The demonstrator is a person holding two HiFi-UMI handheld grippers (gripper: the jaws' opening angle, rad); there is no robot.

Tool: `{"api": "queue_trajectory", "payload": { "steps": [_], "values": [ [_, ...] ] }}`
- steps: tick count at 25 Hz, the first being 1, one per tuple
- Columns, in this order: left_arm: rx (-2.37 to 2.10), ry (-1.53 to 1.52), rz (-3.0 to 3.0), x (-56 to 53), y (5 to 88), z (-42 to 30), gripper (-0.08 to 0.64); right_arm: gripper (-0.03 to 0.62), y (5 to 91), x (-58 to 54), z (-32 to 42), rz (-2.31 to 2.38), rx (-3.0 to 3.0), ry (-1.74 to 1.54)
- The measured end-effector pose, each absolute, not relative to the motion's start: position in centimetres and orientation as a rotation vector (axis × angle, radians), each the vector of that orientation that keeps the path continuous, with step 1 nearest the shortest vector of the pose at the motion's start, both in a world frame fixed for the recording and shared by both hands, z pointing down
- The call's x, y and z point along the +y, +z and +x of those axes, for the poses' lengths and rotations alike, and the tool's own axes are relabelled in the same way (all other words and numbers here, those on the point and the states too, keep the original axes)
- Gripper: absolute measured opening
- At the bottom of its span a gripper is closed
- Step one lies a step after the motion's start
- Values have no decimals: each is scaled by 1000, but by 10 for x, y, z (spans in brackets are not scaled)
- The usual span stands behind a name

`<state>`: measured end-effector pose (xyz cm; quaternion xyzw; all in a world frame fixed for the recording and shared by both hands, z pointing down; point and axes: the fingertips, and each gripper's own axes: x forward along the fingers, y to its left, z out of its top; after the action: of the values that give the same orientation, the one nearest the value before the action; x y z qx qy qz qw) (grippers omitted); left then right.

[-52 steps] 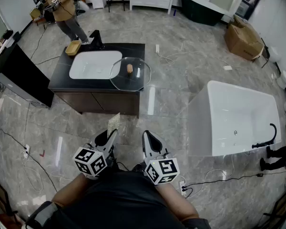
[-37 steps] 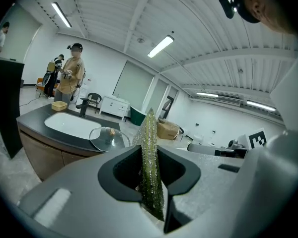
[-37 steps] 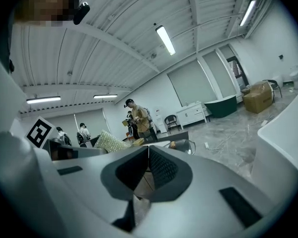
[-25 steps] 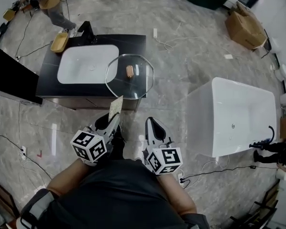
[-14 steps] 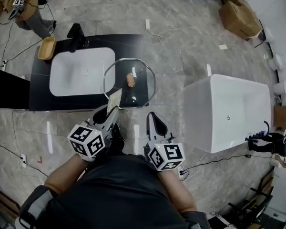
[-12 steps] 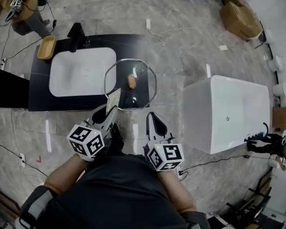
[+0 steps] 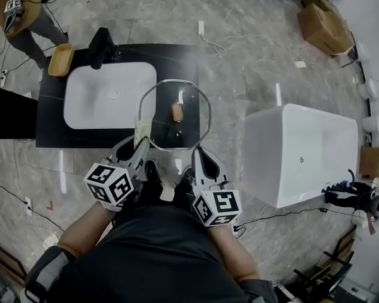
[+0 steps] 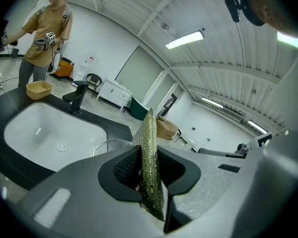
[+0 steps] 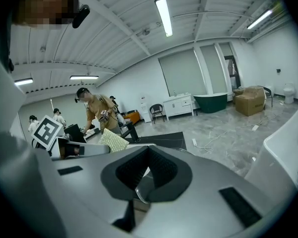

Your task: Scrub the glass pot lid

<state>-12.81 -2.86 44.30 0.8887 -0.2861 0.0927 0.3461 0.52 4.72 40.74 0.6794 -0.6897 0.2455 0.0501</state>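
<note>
Pinching one rough green pad (image 8: pixel 150 157), left claw (image 7: pixel 136 146). Right claw (image 7: pixel 199 154) pressed together, just beside one round glass lid (image 7: pixel 194 109), wooden knob (image 7: pixel 177 111), on black counter (image 7: pixel 177 59).

You are looking down at a black surface (image 7: pixel 177 59) that is carrying a white basin (image 7: pixel 107 96), a black faucet (image 7: pixel 101 46) and a tan tray (image 7: pixel 61 60). The glass pot lid (image 7: pixel 175 113) is lying at its right end, jutting past the edge.
</note>
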Motion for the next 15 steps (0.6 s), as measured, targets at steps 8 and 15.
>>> {"api": "queue_trajectory", "payload": {
  "steps": [8, 15],
  "values": [
    [-969, 246, 2248, -55, 447, -114, 75, 6, 417, 22, 38, 1971, -2246, 826],
    [-1173, 285, 2104, -84, 470, -95, 75, 6, 417, -25, 88, 1835, -2395, 853]
  ]
}}
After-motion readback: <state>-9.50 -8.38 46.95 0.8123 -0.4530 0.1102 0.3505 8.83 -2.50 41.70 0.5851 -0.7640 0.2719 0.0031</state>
